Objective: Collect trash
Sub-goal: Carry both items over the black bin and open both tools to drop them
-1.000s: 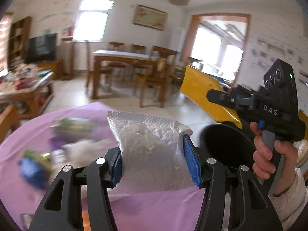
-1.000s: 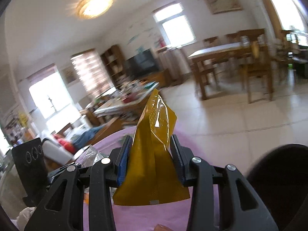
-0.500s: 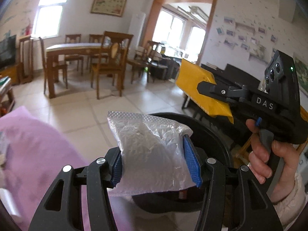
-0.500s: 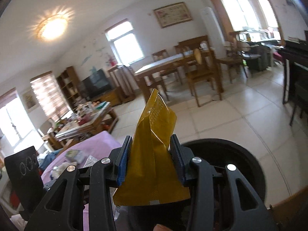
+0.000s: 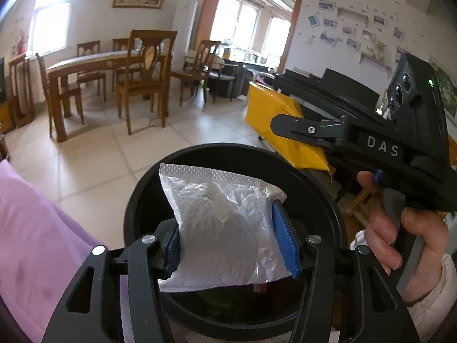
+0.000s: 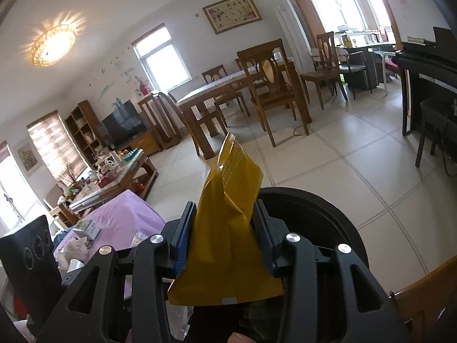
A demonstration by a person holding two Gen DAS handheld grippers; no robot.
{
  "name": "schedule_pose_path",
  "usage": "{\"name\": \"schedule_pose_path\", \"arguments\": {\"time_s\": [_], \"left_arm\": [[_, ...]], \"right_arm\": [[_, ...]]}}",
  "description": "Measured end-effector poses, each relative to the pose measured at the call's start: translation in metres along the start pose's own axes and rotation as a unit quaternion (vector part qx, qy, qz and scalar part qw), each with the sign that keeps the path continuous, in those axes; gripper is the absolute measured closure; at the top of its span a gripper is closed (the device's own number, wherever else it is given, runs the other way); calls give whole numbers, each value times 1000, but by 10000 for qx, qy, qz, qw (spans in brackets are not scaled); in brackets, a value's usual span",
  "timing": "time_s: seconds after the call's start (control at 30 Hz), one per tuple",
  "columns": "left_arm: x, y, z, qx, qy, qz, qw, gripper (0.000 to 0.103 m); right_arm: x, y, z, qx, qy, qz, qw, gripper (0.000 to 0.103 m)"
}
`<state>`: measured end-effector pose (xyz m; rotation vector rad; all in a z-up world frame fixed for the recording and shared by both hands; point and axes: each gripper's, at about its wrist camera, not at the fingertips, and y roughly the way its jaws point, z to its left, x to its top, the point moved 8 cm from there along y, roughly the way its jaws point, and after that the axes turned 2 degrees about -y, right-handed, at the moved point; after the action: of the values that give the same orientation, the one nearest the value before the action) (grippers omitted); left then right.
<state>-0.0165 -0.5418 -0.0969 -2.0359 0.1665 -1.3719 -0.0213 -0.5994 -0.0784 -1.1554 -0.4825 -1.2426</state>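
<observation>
Both jaws are easing open, each with a wrapper between its pads: left gripper a silver bag, right gripper a yellow bag. Both hang over the black bin, apparently for dropping. Only the right view shows trash remaining on the purple table.

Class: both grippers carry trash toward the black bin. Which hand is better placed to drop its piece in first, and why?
Probably left. The left gripper holds the silver packet directly over the black bin opening; the right gripper has its yellow wrapper nearer the rim.
</observation>
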Motion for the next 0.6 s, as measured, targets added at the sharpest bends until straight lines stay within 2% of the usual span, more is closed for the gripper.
{"name": "schedule_pose_path", "arguments": {"time_s": [0.07,0.1,0.13,0.17,0.2,0.3,0.4,0.6], "left_arm": [[-1,4,0,119,65,48,9999,35],[-2,3,0,168,85,76,9998,30],[-2,2,0,226,103,81,9997,15],[-2,0,0,283,121,51,9995,5],[-2,-3,1,340,155,-37,9993,5],[-1,-11,0,322,244,-101,9991,5],[-1,-20,2,376,303,-177,9987,5],[-2,-47,14,428,161,-298,9985,5]], "right_arm": [[-1,-2,-2,-42,36,28,10000,58],[-1,-1,-2,-43,51,36,10000,49],[-1,-2,-3,-39,82,26,10000,40],[0,-3,-4,-30,124,-1,9999,21],[1,-4,-5,-3,172,-40,9998,14],[3,-8,-6,-51,213,-111,9997,14],[5,-10,-6,-56,250,-136,9996,9],[5,-10,-1,-40,207,-90,9997,9]]}}
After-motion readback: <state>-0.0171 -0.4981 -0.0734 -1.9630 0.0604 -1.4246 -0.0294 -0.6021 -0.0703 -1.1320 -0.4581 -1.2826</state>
